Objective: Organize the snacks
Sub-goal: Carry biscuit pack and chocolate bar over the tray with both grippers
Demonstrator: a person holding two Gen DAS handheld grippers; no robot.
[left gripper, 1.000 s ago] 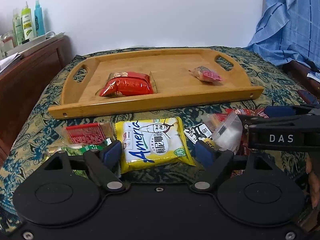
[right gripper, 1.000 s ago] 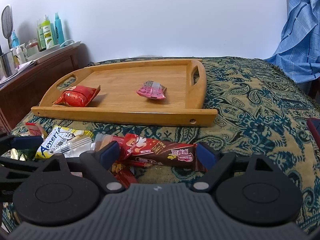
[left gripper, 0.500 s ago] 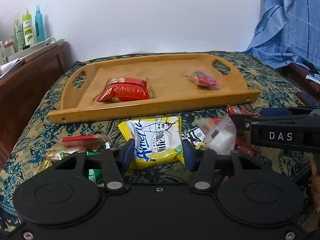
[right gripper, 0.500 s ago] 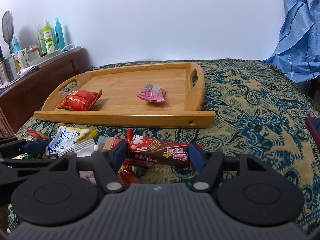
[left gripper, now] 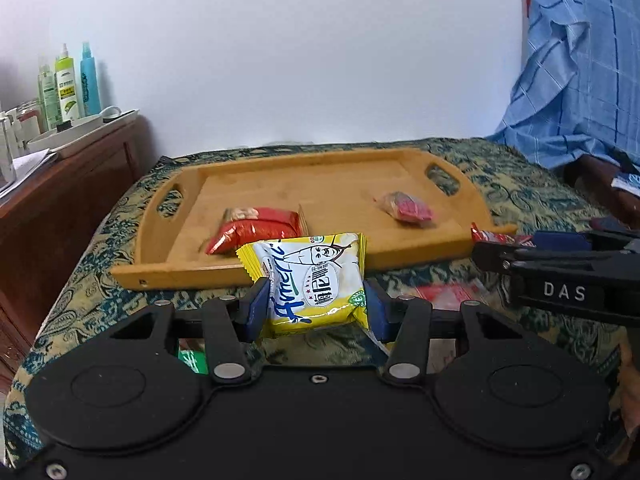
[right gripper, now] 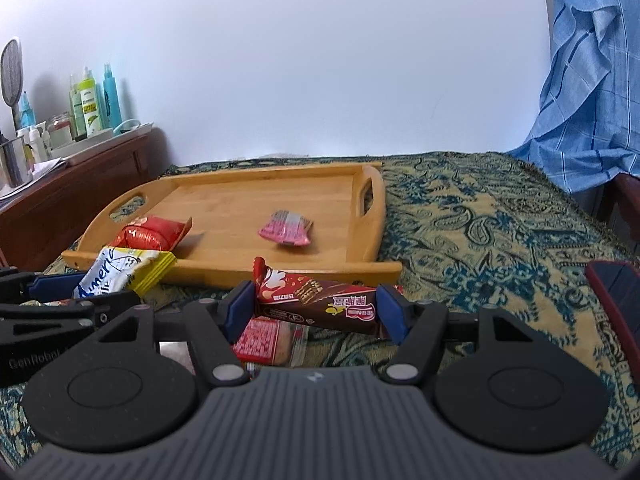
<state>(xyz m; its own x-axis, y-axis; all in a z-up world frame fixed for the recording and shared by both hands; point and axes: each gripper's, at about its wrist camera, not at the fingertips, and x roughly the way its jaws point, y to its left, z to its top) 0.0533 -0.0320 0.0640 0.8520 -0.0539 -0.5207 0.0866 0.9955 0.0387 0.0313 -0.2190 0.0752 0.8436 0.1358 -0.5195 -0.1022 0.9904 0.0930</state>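
My left gripper (left gripper: pixel 314 312) is shut on a yellow snack packet (left gripper: pixel 312 276) and holds it above the bedspread, just in front of the wooden tray (left gripper: pixel 360 258). My right gripper (right gripper: pixel 316 312) is shut on a brown and red chocolate bar (right gripper: pixel 316 298), also lifted, near the tray's front edge (right gripper: pixel 280 272). On the tray lie a red packet (left gripper: pixel 256 228) at the left and a small pink packet (left gripper: pixel 406 208) at the right; both also show in the right wrist view, the red packet (right gripper: pixel 154 234) and the pink packet (right gripper: pixel 286 232).
Loose snacks stay on the patterned bedspread: a red packet (right gripper: pixel 264 338) under my right gripper and a green one (left gripper: pixel 192 360) under my left. A wooden dresser (left gripper: pixel 60 200) with bottles stands at the left. Blue cloth (right gripper: pixel 588 92) hangs at the right. A dark red phone (right gripper: pixel 618 300) lies right.
Both grippers closed on their snacks and lifted them off the bedspread: the left on the yellow packet, the right on the chocolate bar. Both now sit higher, nearer the tray.
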